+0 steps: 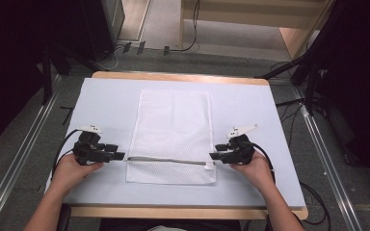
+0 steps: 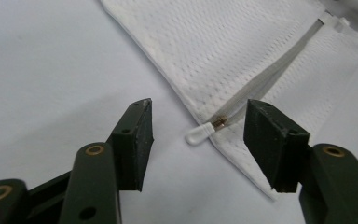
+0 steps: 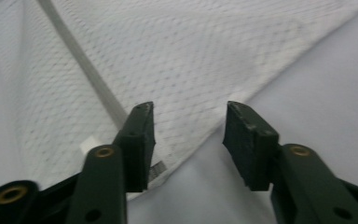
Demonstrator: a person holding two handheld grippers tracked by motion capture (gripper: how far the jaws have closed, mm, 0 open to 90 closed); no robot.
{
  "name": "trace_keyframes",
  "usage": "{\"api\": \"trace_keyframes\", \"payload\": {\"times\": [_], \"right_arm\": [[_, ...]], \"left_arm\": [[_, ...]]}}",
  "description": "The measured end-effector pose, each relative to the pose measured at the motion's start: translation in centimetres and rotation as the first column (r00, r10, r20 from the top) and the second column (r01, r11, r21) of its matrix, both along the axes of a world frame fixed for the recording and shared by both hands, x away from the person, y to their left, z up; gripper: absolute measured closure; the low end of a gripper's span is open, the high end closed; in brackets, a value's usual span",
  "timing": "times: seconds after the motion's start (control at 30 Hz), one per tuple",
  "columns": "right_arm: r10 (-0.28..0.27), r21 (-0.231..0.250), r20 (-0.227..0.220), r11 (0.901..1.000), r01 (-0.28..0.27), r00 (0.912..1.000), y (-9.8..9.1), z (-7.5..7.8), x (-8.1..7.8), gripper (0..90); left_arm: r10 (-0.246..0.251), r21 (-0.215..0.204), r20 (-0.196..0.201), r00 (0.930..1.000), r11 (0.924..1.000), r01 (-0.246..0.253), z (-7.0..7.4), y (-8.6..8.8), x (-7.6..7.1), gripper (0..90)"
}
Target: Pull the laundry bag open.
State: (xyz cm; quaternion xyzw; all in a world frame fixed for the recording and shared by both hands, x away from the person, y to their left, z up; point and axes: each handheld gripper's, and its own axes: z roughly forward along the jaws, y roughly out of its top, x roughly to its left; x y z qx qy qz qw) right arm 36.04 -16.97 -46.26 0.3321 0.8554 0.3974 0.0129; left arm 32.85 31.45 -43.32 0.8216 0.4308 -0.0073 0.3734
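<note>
Now you hold the left gripper (image 1: 118, 156) and the right gripper (image 1: 215, 155) wide open and empty at the two ends of the zipper (image 1: 166, 160), because the white mesh laundry bag (image 1: 171, 125) lies flat on the table (image 1: 250, 110) between them.

White mesh bag (image 1: 172, 130), grey zipper (image 1: 166, 160)

Your right gripper (image 3: 189, 140) has its jaws standing wide apart with nothing pinched between them. Past them lies the white mesh bag (image 3: 191, 60) on the pale table cover (image 3: 326, 88), its corner edge running between the jaws. The grey zipper (image 3: 81, 65) slants off behind the left jaw.
</note>
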Motion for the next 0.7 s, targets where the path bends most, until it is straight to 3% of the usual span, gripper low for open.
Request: {"api": "trace_keyframes", "payload": {"times": [0.2, 0.4, 0.53, 0.7], "right_arm": [[-0.100, 0.014, -0.002, 0.9949, 0.100, 0.9950, -1.4, -0.1, 0.7, 40.4], [-0.185, 0.009, -0.022, 0.9826, 0.185, 0.9825, -2.7, -0.4, 1.2, 38.2], [-0.216, 0.001, -0.029, 0.9764, 0.216, 0.9760, -3.1, -0.6, 1.2, 37.4], [-0.216, -0.001, -0.030, 0.9763, 0.216, 0.9758, -3.1, -0.7, 1.3, 35.7]], "left_arm": [[0.048, 0.018, 0.004, 0.9989, 0.9987, -0.048, -0.2, 0.8, 0.5, 36.1], [0.097, 0.035, -0.018, 0.9952, 0.9948, -0.096, -0.5, 1.4, 1.0, 35.2], [0.110, 0.028, -0.015, 0.9938, 0.9936, -0.110, -0.5, 1.7, 1.2, 34.3], [0.139, -0.003, -0.023, 0.9900, 0.9903, -0.139, -0.4, 2.0, 1.4, 30.5]]}}
